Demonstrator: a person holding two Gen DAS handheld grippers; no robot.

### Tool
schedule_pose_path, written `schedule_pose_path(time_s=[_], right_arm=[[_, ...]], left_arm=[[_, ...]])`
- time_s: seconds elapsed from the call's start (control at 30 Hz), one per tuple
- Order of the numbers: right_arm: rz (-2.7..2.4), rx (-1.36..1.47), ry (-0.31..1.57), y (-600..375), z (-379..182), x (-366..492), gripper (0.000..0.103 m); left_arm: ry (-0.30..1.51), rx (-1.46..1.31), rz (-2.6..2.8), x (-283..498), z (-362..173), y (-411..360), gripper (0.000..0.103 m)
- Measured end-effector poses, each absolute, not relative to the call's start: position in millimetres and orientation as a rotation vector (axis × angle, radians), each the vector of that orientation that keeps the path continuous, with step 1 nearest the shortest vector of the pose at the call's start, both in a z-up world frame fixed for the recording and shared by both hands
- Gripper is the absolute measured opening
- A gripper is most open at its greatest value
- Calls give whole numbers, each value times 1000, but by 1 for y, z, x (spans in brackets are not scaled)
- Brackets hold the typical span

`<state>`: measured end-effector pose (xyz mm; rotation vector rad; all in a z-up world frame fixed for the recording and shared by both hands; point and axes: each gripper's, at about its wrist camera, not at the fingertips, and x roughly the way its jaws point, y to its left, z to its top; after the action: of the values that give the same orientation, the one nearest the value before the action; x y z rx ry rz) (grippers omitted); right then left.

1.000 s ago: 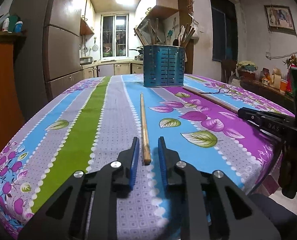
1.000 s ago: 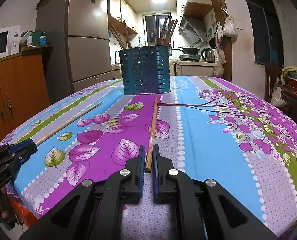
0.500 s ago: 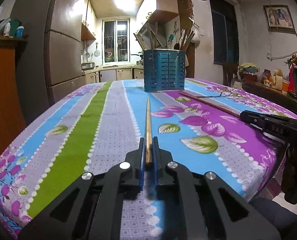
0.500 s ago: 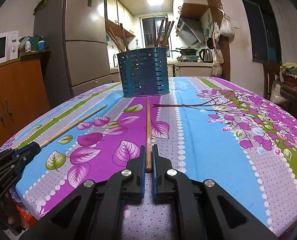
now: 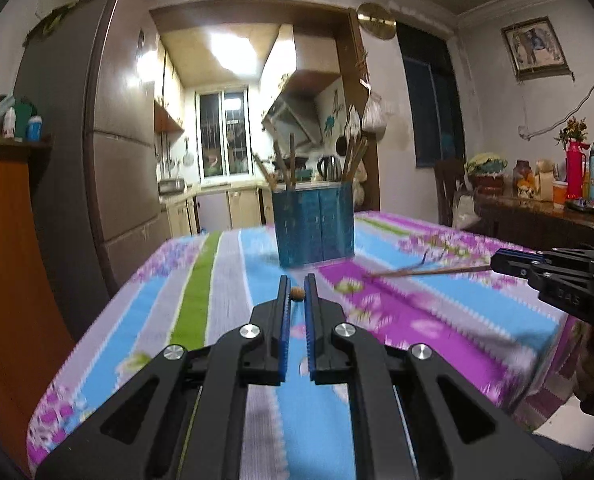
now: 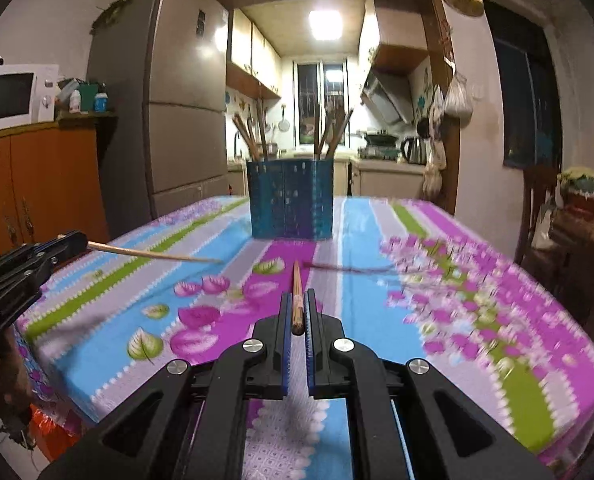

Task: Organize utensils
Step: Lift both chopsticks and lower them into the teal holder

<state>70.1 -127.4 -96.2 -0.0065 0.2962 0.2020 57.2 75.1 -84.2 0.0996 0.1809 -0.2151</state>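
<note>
Two wooden chopsticks are held above the flowered tablecloth (image 5: 225, 280). My left gripper (image 5: 297, 278) is shut on one chopstick (image 5: 297, 294), seen end-on between the blue pads. My right gripper (image 6: 297, 294) is shut on the other chopstick (image 6: 295, 276), which points ahead toward the blue slotted utensil holder (image 6: 291, 200). The holder (image 5: 315, 224) stands at the table's far middle with several wooden utensils upright in it. Each view shows the other gripper from the side: the right gripper (image 5: 517, 266) with its chopstick (image 5: 425, 272), and the left gripper (image 6: 69, 242) with its chopstick (image 6: 153, 255).
A tall grey fridge (image 6: 177, 100) stands beyond the table's left side, next to an orange cabinet (image 6: 37, 184) with a microwave (image 6: 9, 96) on it. A dark side table (image 5: 537, 216) with bottles and a chair (image 6: 537, 208) stand to the right. The table edge (image 6: 577, 360) is close on the right.
Both grippers closed on the chopsticks that lay on the cloth and rose with them. The sticks now hang above the table, and both views have tipped up toward the holder.
</note>
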Motion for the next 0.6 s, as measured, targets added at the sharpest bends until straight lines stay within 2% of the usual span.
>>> schedule_pose_path(time_s=[0.43, 0.6], right_arm=[[284, -39, 152, -137, -14, 85, 7], [328, -25, 167, -141, 15, 110, 7]], left_arm=[[106, 112, -268, 94, -23, 61, 5], [100, 116, -281, 115, -1, 56, 5]])
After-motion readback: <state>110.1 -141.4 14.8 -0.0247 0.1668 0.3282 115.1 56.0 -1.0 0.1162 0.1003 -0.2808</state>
